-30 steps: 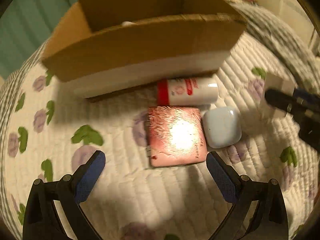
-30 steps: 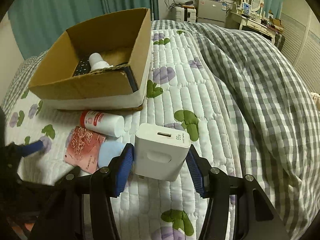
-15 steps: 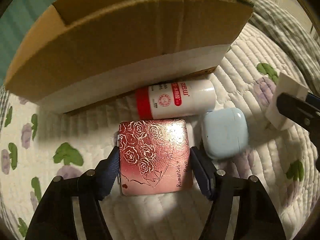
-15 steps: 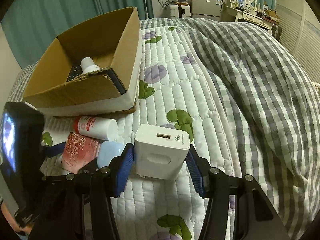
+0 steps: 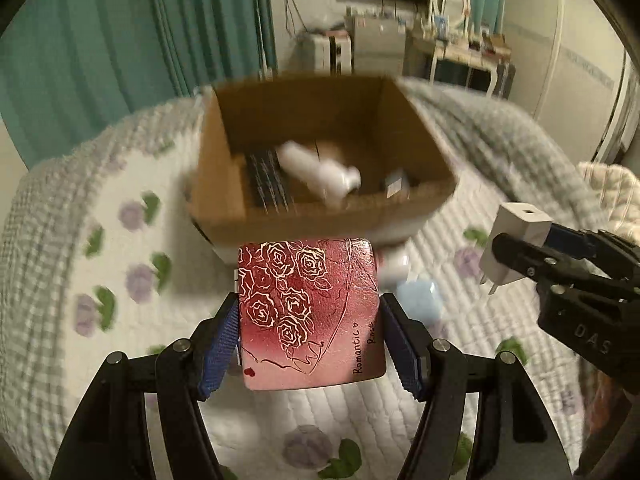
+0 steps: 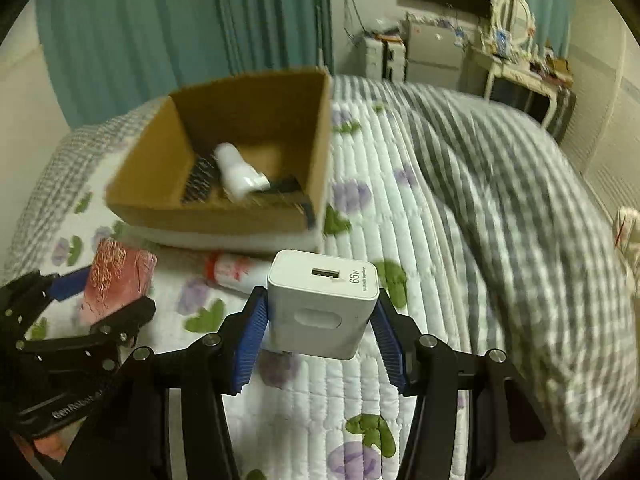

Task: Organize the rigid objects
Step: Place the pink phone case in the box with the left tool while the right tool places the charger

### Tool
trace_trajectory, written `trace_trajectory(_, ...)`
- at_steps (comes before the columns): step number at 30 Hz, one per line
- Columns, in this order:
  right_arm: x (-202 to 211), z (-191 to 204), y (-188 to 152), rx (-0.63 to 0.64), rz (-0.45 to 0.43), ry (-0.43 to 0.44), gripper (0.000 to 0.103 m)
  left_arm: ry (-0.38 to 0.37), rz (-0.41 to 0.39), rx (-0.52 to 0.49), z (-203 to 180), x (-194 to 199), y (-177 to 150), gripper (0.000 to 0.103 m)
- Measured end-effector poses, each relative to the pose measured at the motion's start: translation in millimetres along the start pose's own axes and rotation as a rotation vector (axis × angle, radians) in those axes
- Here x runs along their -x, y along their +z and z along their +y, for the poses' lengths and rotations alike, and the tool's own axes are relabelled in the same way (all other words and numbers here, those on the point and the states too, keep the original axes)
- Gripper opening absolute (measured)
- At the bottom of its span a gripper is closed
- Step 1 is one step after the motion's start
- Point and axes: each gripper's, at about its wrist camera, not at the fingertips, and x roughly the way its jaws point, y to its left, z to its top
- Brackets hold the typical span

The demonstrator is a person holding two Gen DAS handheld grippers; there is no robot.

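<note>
A white quilt point(image 6: 404, 240) printed with purple flowers and green leaves is spread over the bed, with a grey checked blanket point(image 6: 520, 200) heaped at its right. The left claw point(image 5: 310, 332) is clamped on a red rose-patterned case point(image 5: 310, 312), which is held clear of the quilt. The right claw point(image 6: 320, 330) is closed on a white charger point(image 6: 322, 304), also raised above the bed. On the quilt just beyond the claws, a red-and-white bottle point(image 6: 234, 272) and a pale blue case point(image 5: 418, 300) are seen lying near each other. Past these, an open cardboard box point(image 5: 320, 224) is set on the bed, and a white bottle point(image 5: 316, 170) lies inside. Teal curtains point(image 6: 180, 20) and a dressing table point(image 6: 516, 68) are seen at the far wall.
</note>
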Motion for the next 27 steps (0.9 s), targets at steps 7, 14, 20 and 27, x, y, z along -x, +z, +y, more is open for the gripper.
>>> trace_trajectory(7,52,14,62,0.064,-0.134,0.018,0.052,0.016,-0.124,-0.012,11,35,55,0.069)
trace_trajectory(14,49,26,116,0.109,-0.187,0.048,0.052,-0.003,-0.084,0.002,25,-12,96,0.069)
trace_trajectory(20,7,27,132,0.157,-0.164,0.035,0.052,0.008,0.020,-0.004,20,-83,100,0.069)
trace_trajectory(27,-33,12,126,0.157,-0.138,0.045,0.052,-0.001,0.011,-0.037,14,-104,94,0.071)
